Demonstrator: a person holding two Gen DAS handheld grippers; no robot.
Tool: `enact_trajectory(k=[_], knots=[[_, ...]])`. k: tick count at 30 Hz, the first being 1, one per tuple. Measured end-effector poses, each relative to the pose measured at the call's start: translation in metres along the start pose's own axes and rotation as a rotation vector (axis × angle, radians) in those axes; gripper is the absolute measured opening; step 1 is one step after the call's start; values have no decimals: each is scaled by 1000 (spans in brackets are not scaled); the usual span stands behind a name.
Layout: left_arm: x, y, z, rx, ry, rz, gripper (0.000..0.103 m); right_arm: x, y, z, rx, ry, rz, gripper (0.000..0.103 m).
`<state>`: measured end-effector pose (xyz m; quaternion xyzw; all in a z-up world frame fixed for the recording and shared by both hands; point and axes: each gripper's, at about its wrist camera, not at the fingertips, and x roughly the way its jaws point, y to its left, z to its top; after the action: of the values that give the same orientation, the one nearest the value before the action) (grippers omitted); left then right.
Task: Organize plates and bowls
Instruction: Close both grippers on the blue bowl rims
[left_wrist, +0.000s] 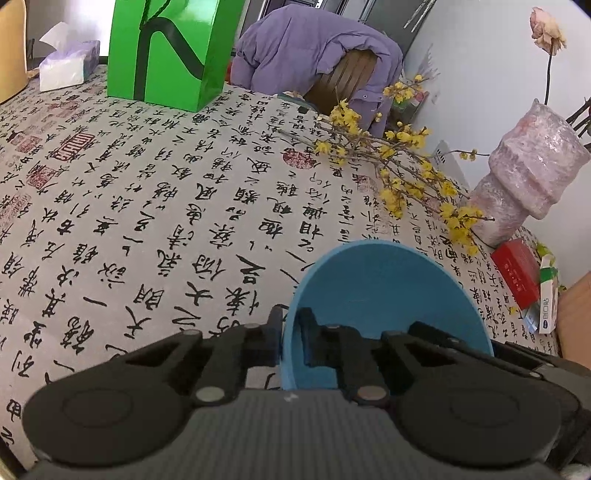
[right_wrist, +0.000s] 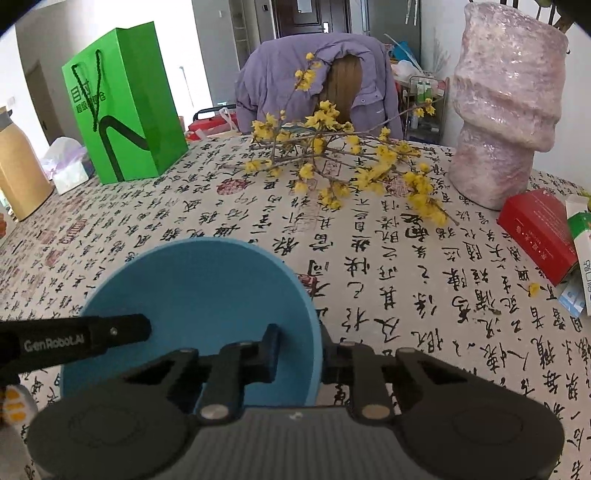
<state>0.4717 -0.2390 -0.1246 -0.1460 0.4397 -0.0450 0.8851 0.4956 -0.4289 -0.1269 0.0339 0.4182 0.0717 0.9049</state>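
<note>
Nearest, the left claw (left_wrist: 290, 332) pinched the left rim of the blue bowl (left_wrist: 384, 291) and the right claw (right_wrist: 299, 350) clamped the opposite rim, likely to lift it level. The bowl sat near the table (right_wrist: 406, 295) edge; yellow-flowered branches (right_wrist: 351, 166) lay beyond.

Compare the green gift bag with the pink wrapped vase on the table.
The green gift bag is flat-sided, glossy and boxy, with a dark stripe and cord handles; the pink wrapped vase is rounded, lumpy and stepped, covered in shiny wrap. The bag stands at the table's far left; the vase at the far right, beside the yellow flower branches. Both stand upright on the calligraphy tablecloth.
</note>
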Motion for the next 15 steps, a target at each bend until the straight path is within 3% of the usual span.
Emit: enact_trajectory(k=[15], knots=[[0, -5, -3, 45, -9, 22, 11, -1, -1, 0, 5, -3, -2, 19]])
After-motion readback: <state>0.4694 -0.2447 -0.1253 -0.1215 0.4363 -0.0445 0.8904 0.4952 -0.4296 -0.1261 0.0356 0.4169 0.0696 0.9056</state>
